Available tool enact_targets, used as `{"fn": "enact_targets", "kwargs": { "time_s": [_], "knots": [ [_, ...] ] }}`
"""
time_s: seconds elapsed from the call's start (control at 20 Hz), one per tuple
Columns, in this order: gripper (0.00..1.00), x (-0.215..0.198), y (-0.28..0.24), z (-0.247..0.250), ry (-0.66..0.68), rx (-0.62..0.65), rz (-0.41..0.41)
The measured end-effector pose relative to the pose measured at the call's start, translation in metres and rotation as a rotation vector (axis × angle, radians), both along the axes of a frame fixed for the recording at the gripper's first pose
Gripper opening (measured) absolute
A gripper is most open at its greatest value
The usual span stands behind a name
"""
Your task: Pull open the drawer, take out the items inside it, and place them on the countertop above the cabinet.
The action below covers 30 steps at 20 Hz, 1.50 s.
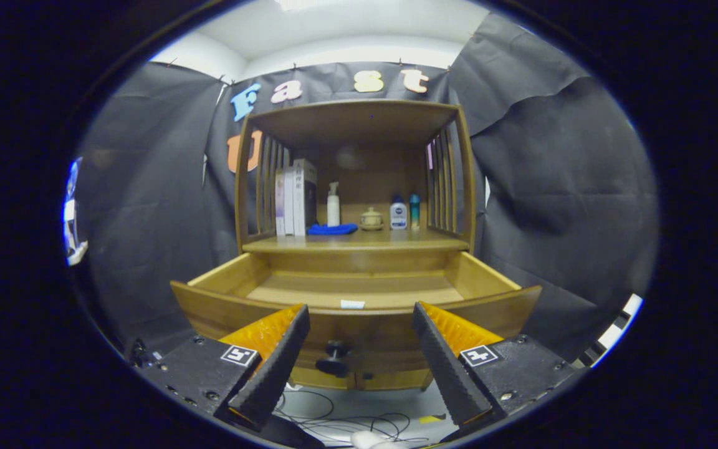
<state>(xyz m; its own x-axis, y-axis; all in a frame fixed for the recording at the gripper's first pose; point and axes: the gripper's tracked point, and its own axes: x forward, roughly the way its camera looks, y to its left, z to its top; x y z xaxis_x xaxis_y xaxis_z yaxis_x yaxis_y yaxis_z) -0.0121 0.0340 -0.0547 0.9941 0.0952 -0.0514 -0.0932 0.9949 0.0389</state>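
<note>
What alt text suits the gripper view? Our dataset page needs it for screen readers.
The open hand-held gripper faces a pulled-out wooden drawer, its black round knob between the fingers. On the wooden countertop beyond stand books, bottles and a blue cloth.

gripper (359, 312) level, jaws spread wide, seemingly empty

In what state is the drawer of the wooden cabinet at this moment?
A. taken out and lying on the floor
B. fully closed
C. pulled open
C: the drawer stands pulled out toward the open gripper, its bottom in view, its knob between the fingers.
</note>
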Motion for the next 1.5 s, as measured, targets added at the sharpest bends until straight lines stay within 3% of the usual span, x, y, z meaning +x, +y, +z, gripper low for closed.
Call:
{"fn": "enact_targets", "kwargs": {
  "time_s": [0.4, 0.75, 1.0, 1.15, 1.5],
  "knots": [
    [1.0, 0.054, -0.002, 0.102, -0.052, -0.007, 0.005],
    [1.0, 0.13, 0.029, 0.115, 0.156, -0.065, 0.028],
    [1.0, 0.179, 0.051, 0.066, 0.438, -0.086, 0.051],
    [1.0, 0.201, 0.053, 0.025, 0.595, -0.082, 0.019],
    [1.0, 0.208, 0.05, -0.069, 0.936, -0.113, -0.031]
  ]
}}
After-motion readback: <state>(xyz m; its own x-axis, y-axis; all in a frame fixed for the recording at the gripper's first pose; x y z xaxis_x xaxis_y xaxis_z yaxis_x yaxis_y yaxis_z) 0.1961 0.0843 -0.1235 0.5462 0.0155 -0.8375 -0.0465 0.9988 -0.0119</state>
